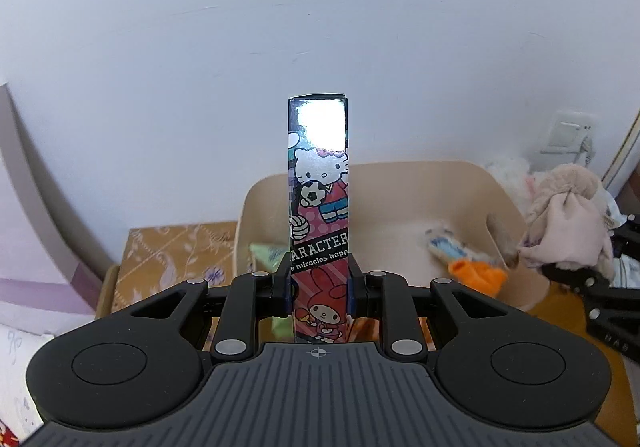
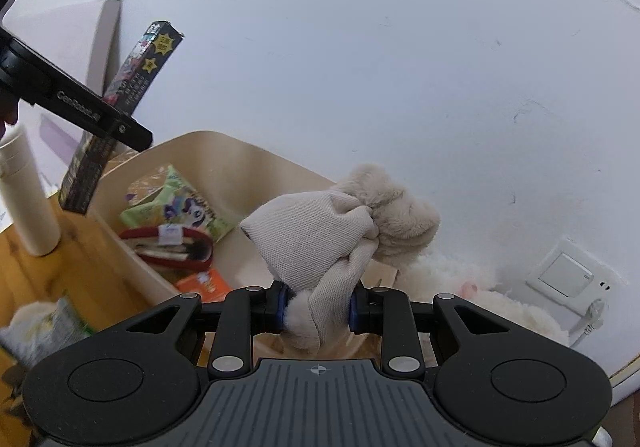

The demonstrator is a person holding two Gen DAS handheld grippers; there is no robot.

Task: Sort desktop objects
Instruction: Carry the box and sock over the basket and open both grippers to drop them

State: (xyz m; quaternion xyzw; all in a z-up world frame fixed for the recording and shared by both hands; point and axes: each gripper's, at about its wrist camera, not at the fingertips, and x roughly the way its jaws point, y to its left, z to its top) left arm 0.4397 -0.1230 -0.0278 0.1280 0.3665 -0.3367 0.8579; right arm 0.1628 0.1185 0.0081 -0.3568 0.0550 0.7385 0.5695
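Observation:
My left gripper (image 1: 319, 293) is shut on a tall cartoon-printed box (image 1: 319, 183) and holds it upright in the air in front of a beige bin (image 1: 404, 171). In the right wrist view the same box (image 2: 132, 87) hangs tilted over the bin's left rim (image 2: 200, 139). My right gripper (image 2: 318, 311) is shut on a beige plush toy (image 2: 320, 231) with a knitted body and fluffy top, held above the bin's right side. The plush also shows in the left wrist view (image 1: 568, 215).
The bin holds a green pony packet (image 2: 180, 207), a red pencil case (image 2: 172, 247), an orange packet (image 2: 204, 283) and an orange-and-blue item (image 1: 464, 255). A white bottle (image 2: 24, 191) stands on the wooden desk (image 2: 48, 279). White fluffy plush (image 2: 480, 303) and a wall socket (image 2: 568, 275) lie right.

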